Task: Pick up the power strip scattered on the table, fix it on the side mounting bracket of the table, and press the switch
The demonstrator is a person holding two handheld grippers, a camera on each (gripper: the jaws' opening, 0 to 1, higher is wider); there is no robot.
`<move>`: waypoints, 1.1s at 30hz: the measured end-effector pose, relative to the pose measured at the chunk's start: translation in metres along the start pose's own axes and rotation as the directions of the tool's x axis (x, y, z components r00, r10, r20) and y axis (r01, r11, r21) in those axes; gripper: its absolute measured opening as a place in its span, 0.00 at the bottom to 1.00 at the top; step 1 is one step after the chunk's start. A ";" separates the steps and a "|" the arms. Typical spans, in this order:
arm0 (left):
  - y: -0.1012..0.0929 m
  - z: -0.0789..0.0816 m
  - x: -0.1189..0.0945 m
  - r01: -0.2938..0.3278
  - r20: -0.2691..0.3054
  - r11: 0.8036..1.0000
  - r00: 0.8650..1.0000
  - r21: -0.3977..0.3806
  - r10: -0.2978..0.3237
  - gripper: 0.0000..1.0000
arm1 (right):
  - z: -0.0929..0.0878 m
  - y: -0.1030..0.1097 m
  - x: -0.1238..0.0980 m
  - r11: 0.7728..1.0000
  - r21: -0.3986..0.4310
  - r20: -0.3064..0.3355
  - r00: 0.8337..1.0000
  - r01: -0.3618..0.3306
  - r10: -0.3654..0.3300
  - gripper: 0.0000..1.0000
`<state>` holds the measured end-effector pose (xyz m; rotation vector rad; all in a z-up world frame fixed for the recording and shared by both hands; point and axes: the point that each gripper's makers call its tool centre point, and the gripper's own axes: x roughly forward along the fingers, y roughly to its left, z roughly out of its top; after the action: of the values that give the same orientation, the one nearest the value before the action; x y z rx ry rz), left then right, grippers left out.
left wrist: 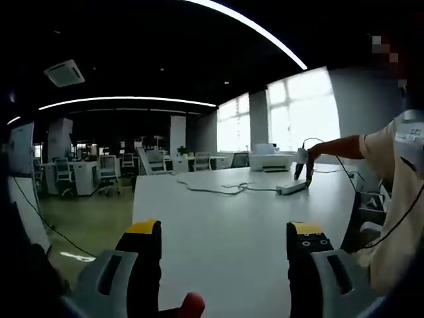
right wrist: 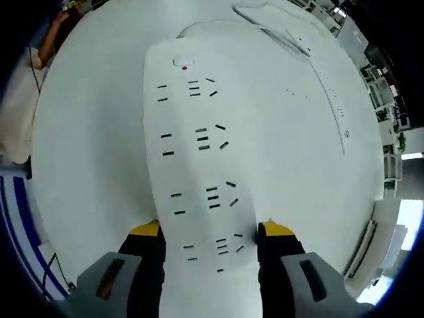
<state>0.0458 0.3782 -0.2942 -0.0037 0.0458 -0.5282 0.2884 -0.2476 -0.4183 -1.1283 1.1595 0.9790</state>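
Dim open office: bright windows (left wrist: 285, 109), ceiling light strips (left wrist: 126, 101), white desks and chairs (left wrist: 109, 173)

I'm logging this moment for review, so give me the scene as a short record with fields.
surface: white table
power strip: white power strip lying flat on the table, cord trailing across it
right gripper: right gripper jaws straddle the strip's near end, strip not lifted
left gripper: left gripper open above bare table, holding nothing
switch: red-marked button at the strip's far end
background: open office, bright windows
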 end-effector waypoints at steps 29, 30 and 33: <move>0.003 -0.010 0.001 0.001 -0.001 1.000 1.000 -0.030 -0.001 0.81 | 0.033 0.073 -0.015 0.948 0.232 0.104 0.974 -0.218 0.199 0.48; 0.003 -0.011 0.002 0.001 -0.002 0.999 1.000 -0.033 -0.001 0.81 | 0.036 0.078 -0.016 0.935 0.260 0.113 0.969 -0.240 0.218 0.48; 0.003 -0.013 0.003 -0.001 -0.007 0.999 1.000 -0.035 0.000 0.80 | 0.039 0.084 -0.016 0.930 0.283 0.106 0.972 -0.233 0.211 0.48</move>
<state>0.0490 0.3794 -0.3071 -0.0356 0.0623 -0.5269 0.2114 -0.1939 -0.4135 -0.7284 1.3435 0.9725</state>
